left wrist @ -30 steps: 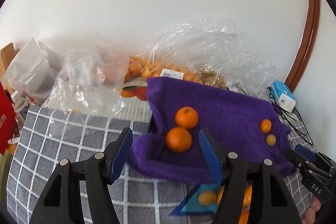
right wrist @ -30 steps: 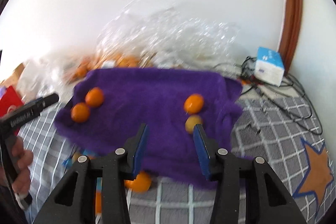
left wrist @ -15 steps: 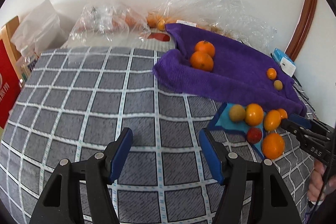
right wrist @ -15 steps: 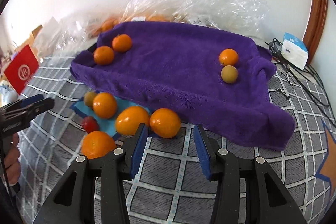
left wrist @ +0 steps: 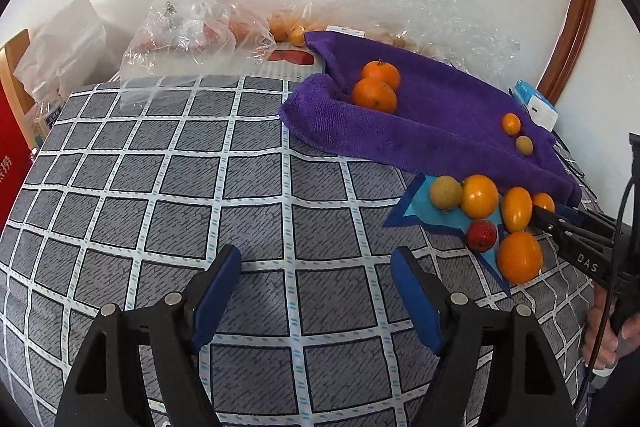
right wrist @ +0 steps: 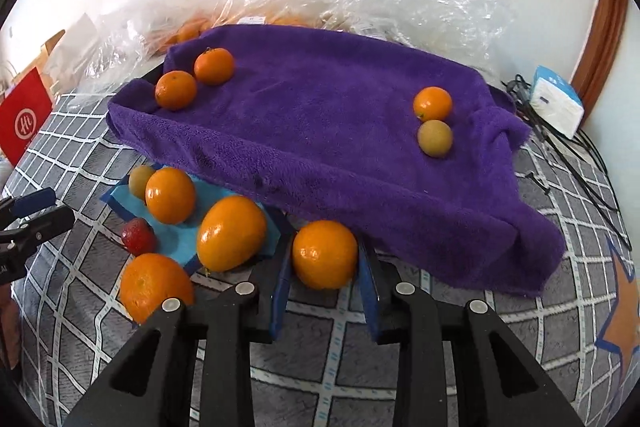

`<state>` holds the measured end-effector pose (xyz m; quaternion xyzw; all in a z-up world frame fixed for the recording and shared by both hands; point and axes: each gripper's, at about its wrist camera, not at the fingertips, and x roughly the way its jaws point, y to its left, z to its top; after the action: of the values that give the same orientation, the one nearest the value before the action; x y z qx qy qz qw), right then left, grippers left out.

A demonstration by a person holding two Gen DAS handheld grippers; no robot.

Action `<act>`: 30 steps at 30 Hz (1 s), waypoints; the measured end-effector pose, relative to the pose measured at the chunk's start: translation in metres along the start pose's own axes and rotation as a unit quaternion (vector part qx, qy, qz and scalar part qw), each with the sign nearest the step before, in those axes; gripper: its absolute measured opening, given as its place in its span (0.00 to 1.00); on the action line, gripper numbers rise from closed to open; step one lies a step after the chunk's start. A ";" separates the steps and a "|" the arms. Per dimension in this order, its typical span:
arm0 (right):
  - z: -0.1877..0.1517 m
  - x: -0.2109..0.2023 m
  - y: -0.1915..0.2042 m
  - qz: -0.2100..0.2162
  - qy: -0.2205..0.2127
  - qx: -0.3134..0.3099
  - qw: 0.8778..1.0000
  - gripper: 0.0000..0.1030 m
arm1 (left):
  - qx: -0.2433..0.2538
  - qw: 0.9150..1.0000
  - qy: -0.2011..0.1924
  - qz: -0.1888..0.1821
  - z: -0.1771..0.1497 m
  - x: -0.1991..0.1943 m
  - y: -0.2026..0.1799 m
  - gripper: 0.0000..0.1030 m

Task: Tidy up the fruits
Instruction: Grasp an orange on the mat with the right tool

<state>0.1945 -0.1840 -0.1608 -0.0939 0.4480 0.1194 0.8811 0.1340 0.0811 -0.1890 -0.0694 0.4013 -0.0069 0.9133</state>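
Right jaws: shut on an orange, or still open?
Shut on the orange: the right gripper has just been closing, and both blue pads touch the fruit's sides by the purple towel.

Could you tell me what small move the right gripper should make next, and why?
Probably lift straight up. The right gripper has just been closing and its pads now flank the orange on the checked cloth, at the purple towel's edge, so raising it would likely clear the neighbouring fruit.

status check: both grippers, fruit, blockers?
Right gripper just closed on orange. Left gripper just opened wider, empty, over checked cloth. Purple towel edge close behind.
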 end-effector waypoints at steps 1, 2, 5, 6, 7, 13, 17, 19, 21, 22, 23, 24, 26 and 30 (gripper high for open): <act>-0.002 -0.003 -0.003 0.000 -0.002 0.009 1.000 0.30 | 0.000 1.000 -0.001 0.002 0.000 -0.001 -0.001 0.73; -0.004 -0.007 -0.007 0.001 -0.005 0.020 1.000 0.30 | -0.001 1.000 -0.002 0.001 -0.001 -0.001 -0.001 0.73; -0.011 -0.015 -0.020 0.005 -0.004 0.054 0.998 0.30 | -0.016 1.000 -0.007 -0.015 -0.001 -0.003 0.004 0.73; -0.012 -0.016 -0.021 0.001 -0.003 0.058 0.998 0.30 | -0.023 0.999 -0.008 -0.021 -0.002 -0.004 0.007 0.73; -0.016 -0.018 -0.023 -0.009 -0.001 0.060 0.998 0.30 | -0.024 0.999 -0.007 -0.024 -0.001 -0.004 0.008 0.72; -0.029 -0.026 -0.039 -0.019 0.003 0.086 0.996 0.30 | -0.007 0.999 0.019 -0.033 0.000 -0.009 0.000 0.72; -0.032 -0.026 -0.046 -0.023 0.003 0.092 0.995 0.30 | -0.004 0.999 0.025 -0.029 0.004 -0.011 -0.012 0.72; -0.032 -0.024 -0.048 -0.015 0.006 0.097 0.995 0.30 | 0.003 0.999 0.024 -0.033 0.009 -0.013 -0.021 0.72; -0.033 -0.024 -0.045 -0.023 0.002 0.088 0.996 0.30 | 0.014 0.999 0.015 -0.036 0.013 -0.015 -0.032 0.72; -0.035 -0.025 -0.043 -0.027 -0.002 0.081 0.996 0.30 | 0.019 0.999 0.014 -0.033 0.015 -0.014 -0.038 0.72; -0.037 -0.025 -0.042 -0.028 -0.006 0.079 0.996 0.30 | 0.024 0.999 0.016 -0.028 0.017 -0.013 -0.043 0.73; -0.038 -0.026 -0.043 -0.028 -0.008 0.079 0.996 0.30 | 0.029 0.999 0.020 -0.025 0.019 -0.010 -0.050 0.73; -0.039 -0.028 -0.045 -0.018 -0.019 0.086 0.996 0.30 | 0.041 0.999 0.017 -0.025 0.023 -0.005 -0.059 0.73; -0.041 -0.029 -0.048 -0.017 -0.022 0.094 0.995 0.30 | 0.063 0.998 0.019 -0.016 0.033 0.012 -0.078 0.72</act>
<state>0.1612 -0.2448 -0.1583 -0.0160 0.4360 0.0637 0.8976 0.1694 0.0072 -0.1658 -0.0182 0.4158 -0.0477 0.9080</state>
